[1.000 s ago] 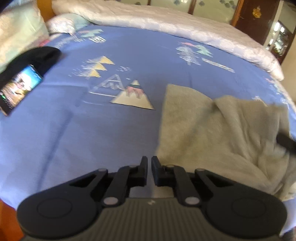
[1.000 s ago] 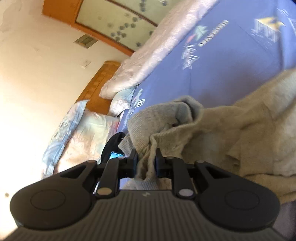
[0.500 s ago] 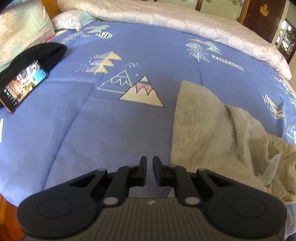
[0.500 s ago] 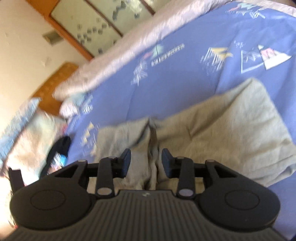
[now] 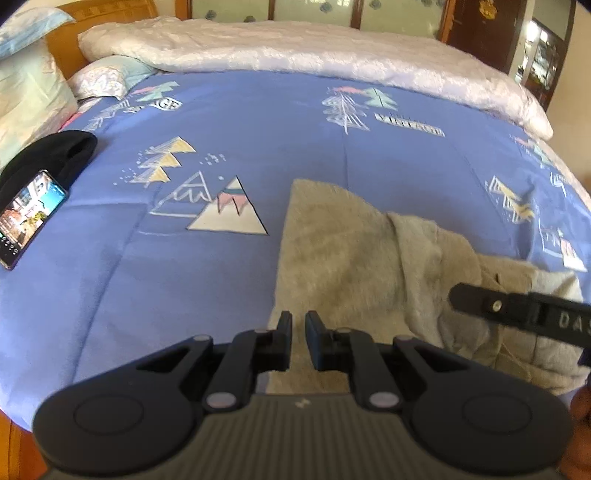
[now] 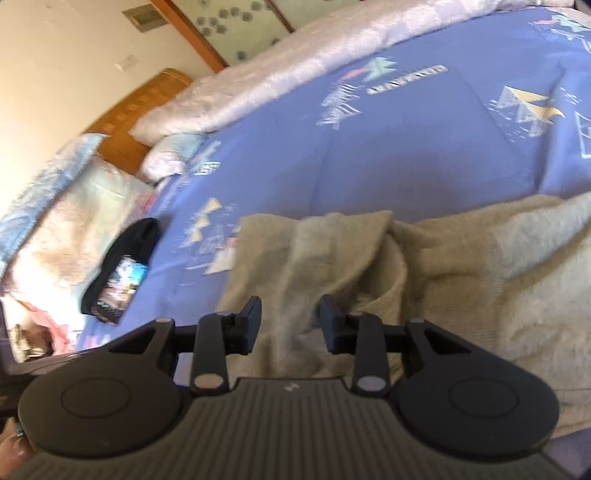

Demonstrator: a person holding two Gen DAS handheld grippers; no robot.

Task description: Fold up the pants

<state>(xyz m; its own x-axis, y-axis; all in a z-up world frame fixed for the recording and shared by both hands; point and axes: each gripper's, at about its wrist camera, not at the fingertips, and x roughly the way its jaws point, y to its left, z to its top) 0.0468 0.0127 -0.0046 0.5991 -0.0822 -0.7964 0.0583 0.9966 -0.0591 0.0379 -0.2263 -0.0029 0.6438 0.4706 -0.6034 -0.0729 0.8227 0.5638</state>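
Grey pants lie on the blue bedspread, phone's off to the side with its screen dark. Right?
Not quite: the phone has its screen lit, showing a colourful picture, as the left wrist view shows. The rest holds: the grey pants lie on the blue bedspread, with the phone off to the side.

A bedroom in a home is shown. Most of both views is taken up by a bed spread with a blue cover (image 5: 207,280) printed with mountains and trees. A pale quilt (image 5: 295,48) is bunched along its far side, and pillows (image 6: 70,206) are piled against a wooden headboard (image 6: 144,107). A phone (image 5: 29,218) with a lit screen is propped on the cover, and wood-framed patterned glass panels (image 6: 236,29) are seen behind the bed.
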